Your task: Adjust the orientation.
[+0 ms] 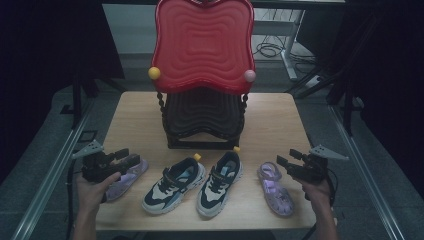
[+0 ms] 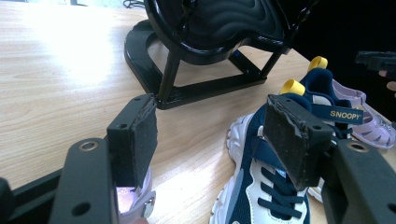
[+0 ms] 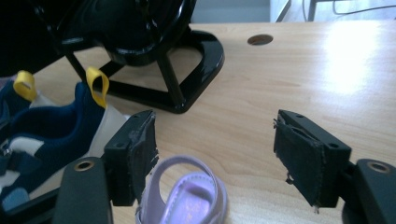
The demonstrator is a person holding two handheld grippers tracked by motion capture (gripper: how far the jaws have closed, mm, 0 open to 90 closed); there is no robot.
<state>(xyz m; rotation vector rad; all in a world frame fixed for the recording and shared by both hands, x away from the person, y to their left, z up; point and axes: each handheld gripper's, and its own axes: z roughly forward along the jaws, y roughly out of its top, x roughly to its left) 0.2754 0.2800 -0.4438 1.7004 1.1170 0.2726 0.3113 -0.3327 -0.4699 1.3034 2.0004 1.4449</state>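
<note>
Left hand [image 1: 92, 192]: comes in at the lower left of the high view and holds the left gripper [image 1: 125, 156] over the left purple sandal.
Left gripper state: the jaws stand wide apart with nothing between them; in the left gripper view they frame bare wood and the edge of a sneaker.
Left purple sandal [image 1: 126, 176]: a translucent jelly sandal near the table's left edge, partly under the gripper.
Left sneaker [image 1: 174, 185]: navy, white and pale blue, with a yellow heel loop, just right of that sandal, toe toward the person.
Right sneaker [image 1: 219, 182]: its match, close beside it; the strap reads "SNOOPY" in the left gripper view.
Black stand [image 1: 202, 122]: a dark ribbed rack behind the sneakers, mid-table.
Red tray [image 1: 202, 42]: a wavy-edged tray upright on top of the rack, with a yellow ball and a pink ball at its lower corners.
Right purple sandal [image 1: 275, 189]: right of the sneakers, heel away from the person.
Right gripper [image 1: 286, 160]: held by the right hand [image 1: 316, 190] just right of this sandal, jaws wide apart and empty; in the right gripper view the sandal's heel strap sits low between them.
Wooden table [image 1: 280, 120]: pale wood, carrying everything.
</note>
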